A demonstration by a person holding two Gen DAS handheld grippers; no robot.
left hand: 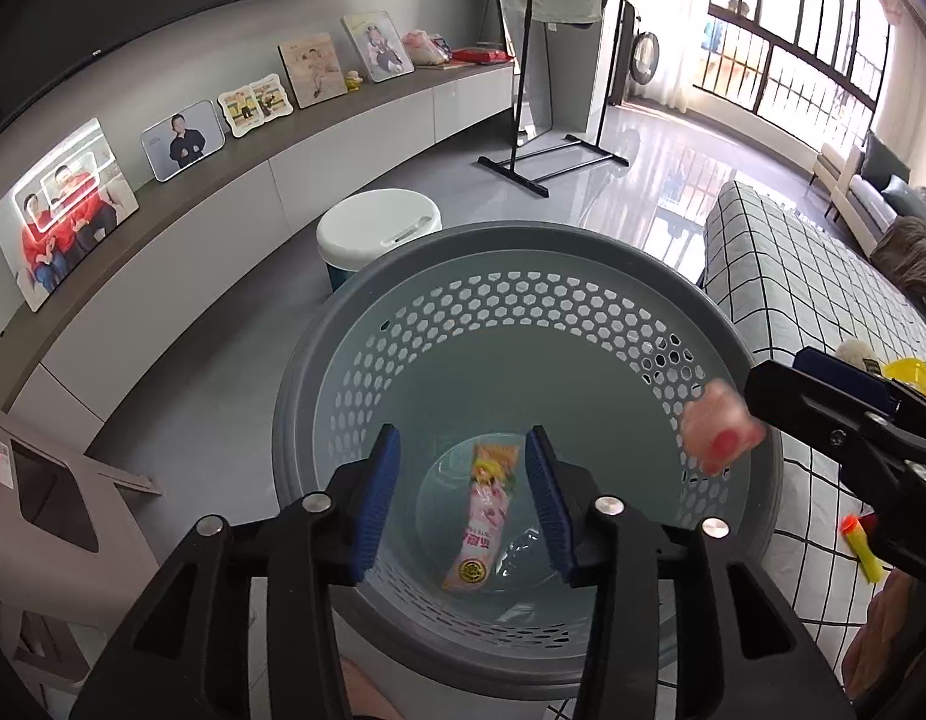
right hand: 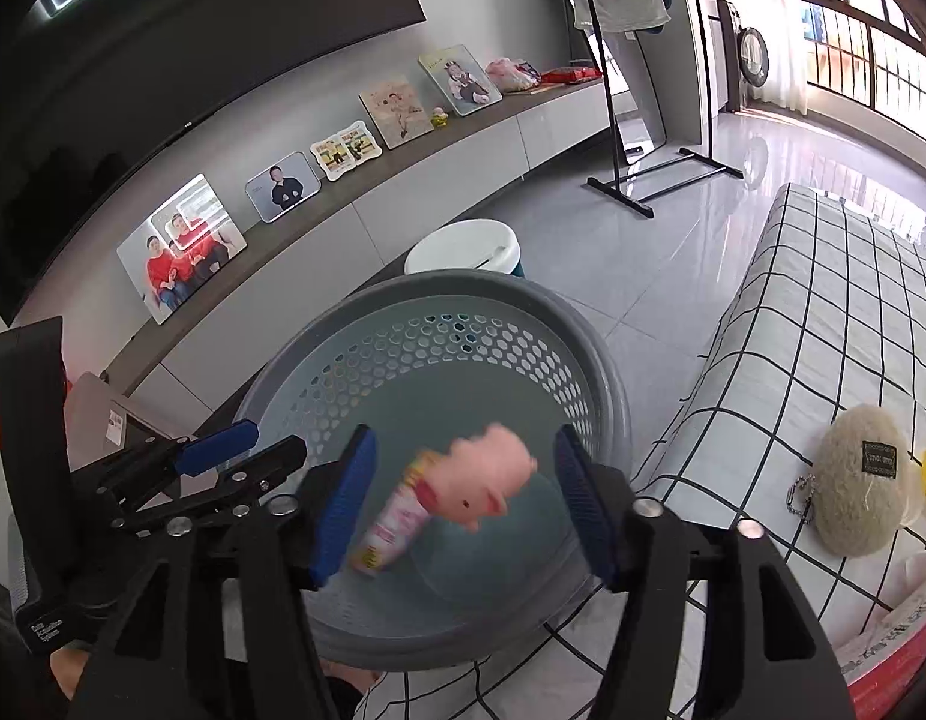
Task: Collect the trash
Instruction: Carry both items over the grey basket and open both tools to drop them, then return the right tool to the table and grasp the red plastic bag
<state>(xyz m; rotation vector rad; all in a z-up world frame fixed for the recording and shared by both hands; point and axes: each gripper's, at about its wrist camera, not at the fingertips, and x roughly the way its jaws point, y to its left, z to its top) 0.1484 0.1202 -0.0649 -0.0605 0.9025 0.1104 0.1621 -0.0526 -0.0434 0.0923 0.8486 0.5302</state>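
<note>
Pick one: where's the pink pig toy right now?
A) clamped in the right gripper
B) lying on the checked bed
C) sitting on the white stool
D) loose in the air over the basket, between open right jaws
D: the pink pig toy is motion-blurred above the basket, clear of both pads of the right gripper, whose jaws stand wide apart.

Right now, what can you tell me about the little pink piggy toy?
The pink piggy toy looks soft and rubbery, with a snout, a dot eye and a red patch. It is blurred, in mid-air between the open right gripper's blue pads, touching neither. It hangs over the grey basket, above the pink wrapper on its floor.
</note>
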